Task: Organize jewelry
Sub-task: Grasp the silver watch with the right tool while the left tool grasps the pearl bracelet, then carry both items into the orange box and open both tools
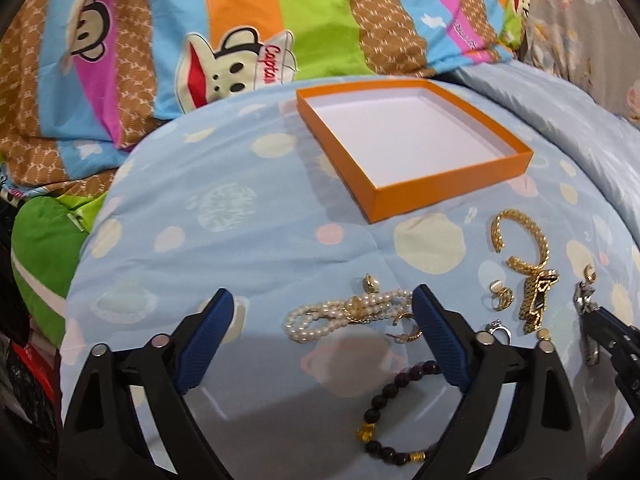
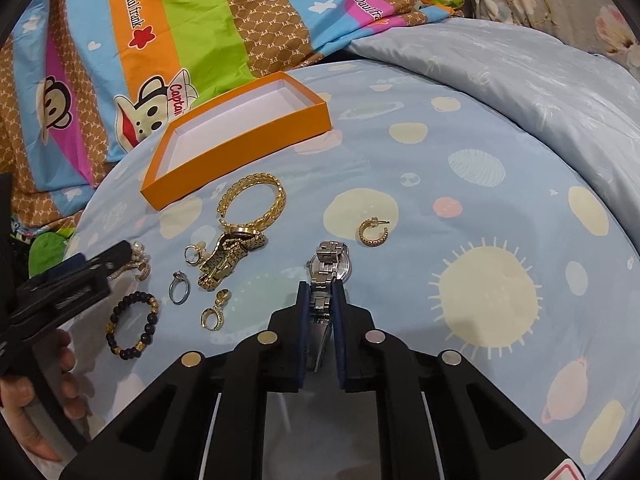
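Observation:
An empty orange box (image 1: 440, 188) (image 2: 256, 140) with a white inside sits on the blue bedspread. My left gripper (image 1: 322, 300) is open, low over a pearl bracelet (image 1: 340, 314), with a dark bead bracelet (image 1: 384, 420) (image 2: 134, 326) nearer me. My right gripper (image 2: 320, 292) is shut on the band of a silver watch (image 2: 328, 268), which also shows in the left wrist view (image 1: 584, 312). A gold chain bracelet (image 1: 520, 236) (image 2: 256, 204), a gold watch (image 1: 534, 300) (image 2: 228, 256), rings (image 2: 178, 286) and a gold hoop earring (image 2: 373, 233) lie around.
A colourful monkey-print quilt (image 1: 240, 40) is bunched behind the box. A pale blue duvet fold (image 2: 520, 80) rises at the right. The person's hand (image 2: 36, 400) holds the left gripper at the left edge of the right wrist view.

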The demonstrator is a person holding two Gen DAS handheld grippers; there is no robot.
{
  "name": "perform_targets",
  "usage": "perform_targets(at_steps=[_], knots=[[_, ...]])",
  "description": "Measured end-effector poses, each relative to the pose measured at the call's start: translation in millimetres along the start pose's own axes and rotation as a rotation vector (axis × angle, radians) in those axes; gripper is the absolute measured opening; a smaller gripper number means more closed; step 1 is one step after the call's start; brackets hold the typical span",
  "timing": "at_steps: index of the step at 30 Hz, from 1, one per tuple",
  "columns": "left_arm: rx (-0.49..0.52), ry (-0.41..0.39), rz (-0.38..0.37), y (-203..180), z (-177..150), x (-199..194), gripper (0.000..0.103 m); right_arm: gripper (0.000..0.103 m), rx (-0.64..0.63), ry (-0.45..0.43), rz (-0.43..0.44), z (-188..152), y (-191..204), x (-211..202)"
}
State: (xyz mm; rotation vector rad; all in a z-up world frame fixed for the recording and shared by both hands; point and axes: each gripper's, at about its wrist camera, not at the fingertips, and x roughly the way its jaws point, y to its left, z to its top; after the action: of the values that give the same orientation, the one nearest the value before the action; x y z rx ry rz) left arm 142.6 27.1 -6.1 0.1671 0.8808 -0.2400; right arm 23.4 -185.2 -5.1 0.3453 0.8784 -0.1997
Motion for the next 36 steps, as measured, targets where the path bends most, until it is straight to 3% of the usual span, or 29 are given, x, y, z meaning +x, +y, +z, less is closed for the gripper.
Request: perform_targets(at_steps=[2, 4, 6, 10, 11, 23, 30, 36], knots=[[0.0, 0.031, -0.036, -3, -2, 7, 0.064, 0.01, 0.002, 0.003, 0.013, 1, -1, -1], [-0.016, 0.031, -0.07, -4, -4, 7, 0.058, 0.01, 0.001, 0.005, 0.025, 0, -2, -2], [-0.015, 0.028, -0.106, -8, -5, 4, 0.034, 0.01, -0.002, 0.005, 0.037, 0, -4, -4], [-0.026, 0.026, -0.15, -15, -8, -1, 0.014, 0.009, -0.008, -0.005, 0.05, 0, -5, -10], [-0.029, 0.026, -0.159, -16, -10, -3, 0.004, 0.009, -0.008, -0.008, 0.053, 0, -6, -12], [-0.081, -0.087, -0.193, -15, -5, -64, 0.003, 0.009, -0.031, -0.093, 0.08, 18, -11, -51], [-0.048, -0.169, -0.198, -21, 29, -91, 0.003, 0.009, -0.094, -0.184, 0.102, 74, 3, -71], [-0.028, -0.226, -0.166, -28, 80, -81, 0.003, 0.009, -0.157, -0.233, 0.145, 137, 28, -59]])
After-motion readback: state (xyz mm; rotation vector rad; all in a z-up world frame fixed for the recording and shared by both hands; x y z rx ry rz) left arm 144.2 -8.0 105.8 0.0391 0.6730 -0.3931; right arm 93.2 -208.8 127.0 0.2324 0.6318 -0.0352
